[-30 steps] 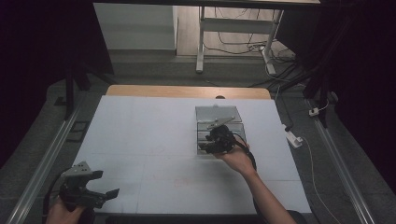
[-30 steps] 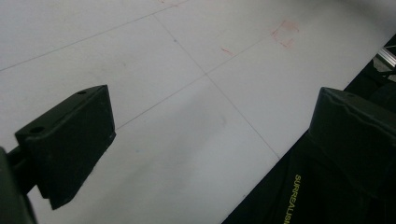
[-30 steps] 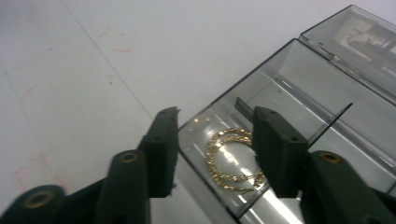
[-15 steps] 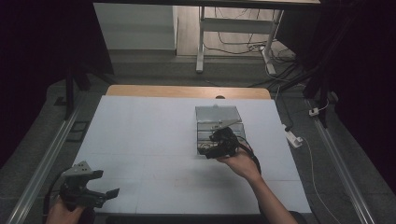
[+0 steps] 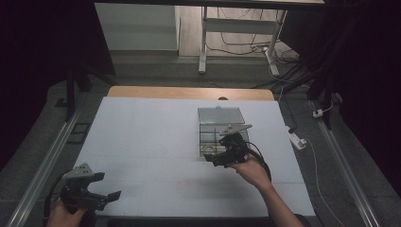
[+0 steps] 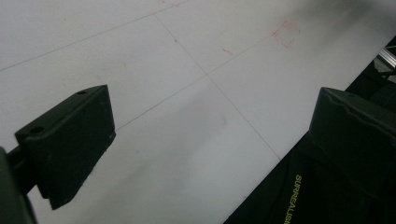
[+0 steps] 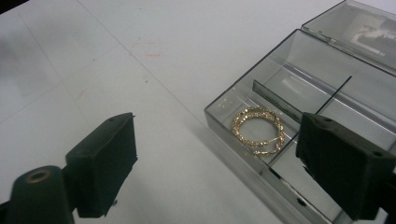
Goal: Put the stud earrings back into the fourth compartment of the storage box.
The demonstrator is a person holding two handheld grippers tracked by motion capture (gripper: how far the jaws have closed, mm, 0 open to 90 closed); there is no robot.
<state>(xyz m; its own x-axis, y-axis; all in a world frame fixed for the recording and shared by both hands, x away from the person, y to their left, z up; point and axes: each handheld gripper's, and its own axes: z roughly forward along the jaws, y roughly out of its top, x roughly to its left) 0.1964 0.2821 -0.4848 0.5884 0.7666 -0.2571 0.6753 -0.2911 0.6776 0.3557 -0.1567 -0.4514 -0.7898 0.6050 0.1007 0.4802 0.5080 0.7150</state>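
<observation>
The white table (image 5: pixel 156 137) carries almost nothing, so the clear plastic box (image 5: pixel 222 135) serves as the landmark: it stands right of the table's middle, its lid (image 5: pixel 220 115) thrown back flat on the far side. Thin walls divide the box into compartments, and through the right gripper view its lid (image 7: pixel 359 28) shows as a hinged flap lying open beyond the tray (image 7: pixel 299 93).

The right gripper (image 5: pixel 222 158) hangs at the near edge of the box, held in a hand (image 5: pixel 253 172) that reaches in from the person's side. Its jaws stand wide apart with nothing between them, and they point down at the box's near corner. The left gripper (image 5: pixel 101 198) is well apart from the box, off toward the table's near left corner, jaws likewise spread and empty over bare tabletop.

Smallest of all, a pair of gold hoop earrings (image 7: pixel 258 129) lies in the corner compartment nearest the right gripper, the two hoops overlapping and resting flat on the floor of that cell.

As a judgement, the earrings are stowed and released, so the placing looks done. What seems left is closing the lid, which lies open.
</observation>
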